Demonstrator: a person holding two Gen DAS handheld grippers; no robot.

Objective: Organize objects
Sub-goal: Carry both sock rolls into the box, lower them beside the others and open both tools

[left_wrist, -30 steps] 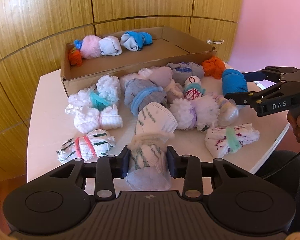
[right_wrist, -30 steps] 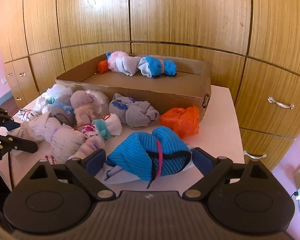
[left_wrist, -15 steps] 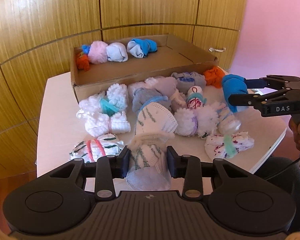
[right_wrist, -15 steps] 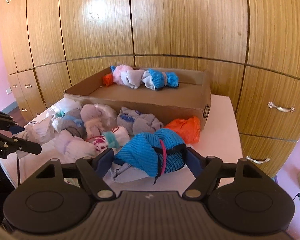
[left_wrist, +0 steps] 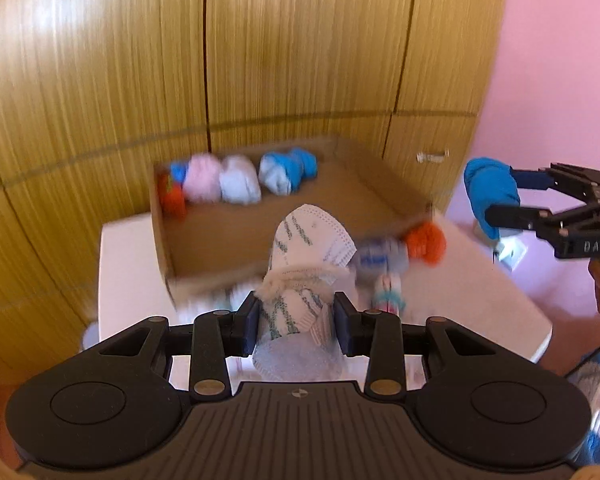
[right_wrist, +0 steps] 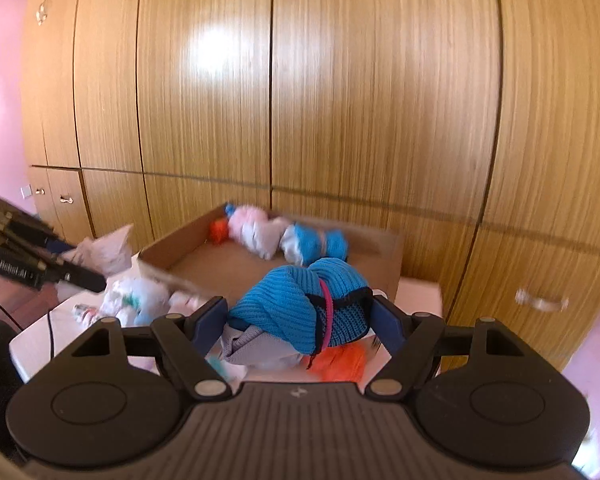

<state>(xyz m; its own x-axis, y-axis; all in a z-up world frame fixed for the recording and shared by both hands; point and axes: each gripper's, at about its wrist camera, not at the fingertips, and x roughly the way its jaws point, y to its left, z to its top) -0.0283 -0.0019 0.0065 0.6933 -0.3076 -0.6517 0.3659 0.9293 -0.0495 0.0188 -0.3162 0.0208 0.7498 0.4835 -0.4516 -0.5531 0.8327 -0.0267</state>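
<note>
Two bundles lifted, carry step toward open brown cardboard box (left_wrist: pixel 204 240).
Left gripper (left_wrist: pixel 296 320) clamps white green-flecked sock bundle (left_wrist: pixel 300 264); right gripper (right_wrist: pixel 300 316) clamps blue knitted sock bundle (right_wrist: pixel 300 304); both short of box. Next: carry over the near wall, release beside the stored row.

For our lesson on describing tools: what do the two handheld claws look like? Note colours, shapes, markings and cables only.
Both are matt black plastic. Each has a ribbed body, two round discs and hinged link arms with brass-coloured pins. The left claw has black pads; the right claw has dark blue pads. White lettering marks each claw's side. A thin black cable hangs from the left one.
</note>
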